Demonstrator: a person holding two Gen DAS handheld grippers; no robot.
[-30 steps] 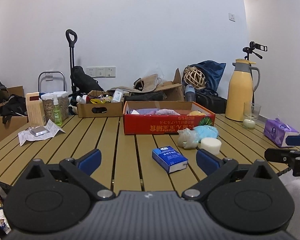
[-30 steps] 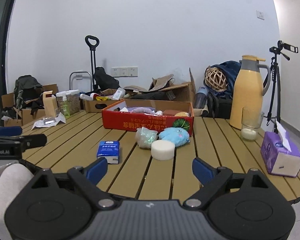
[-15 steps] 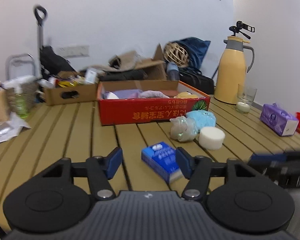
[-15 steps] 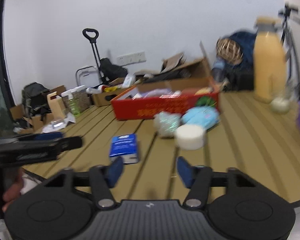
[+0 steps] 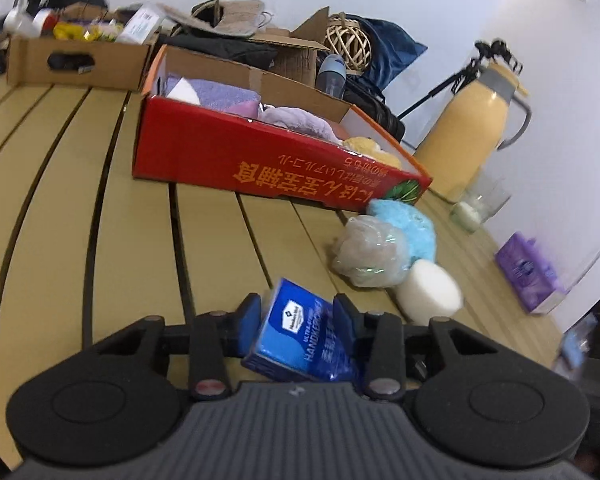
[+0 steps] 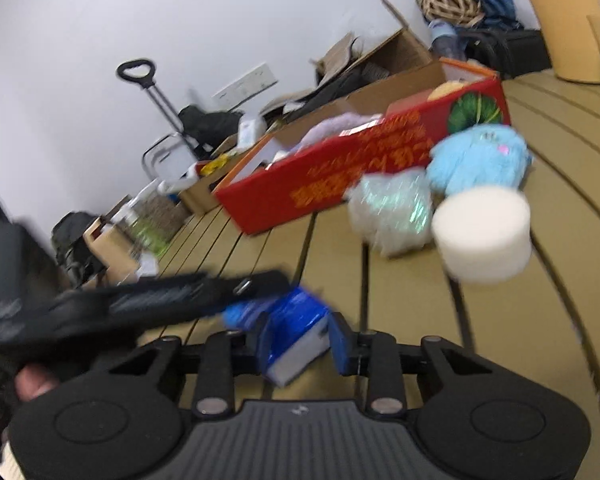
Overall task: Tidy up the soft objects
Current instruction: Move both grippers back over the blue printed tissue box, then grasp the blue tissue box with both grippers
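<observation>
Both claws are angling down at the same blue tissue pack (image 5: 300, 336) on the slatted counter (image 5: 132, 240). Left claw (image 5: 296, 320) is closing with the pack between its pads, contact unclear. Right claw (image 6: 300, 344) is closing around the pack's end, apparently short of gripping. One pack, one clear bag (image 5: 368, 256), one blue plush (image 5: 408, 228), one white foam puck (image 5: 430, 292) are lying loose beside the red box (image 5: 260, 160), which is holding purple cloths (image 5: 220, 96) and something yellow (image 5: 364, 146).
</observation>
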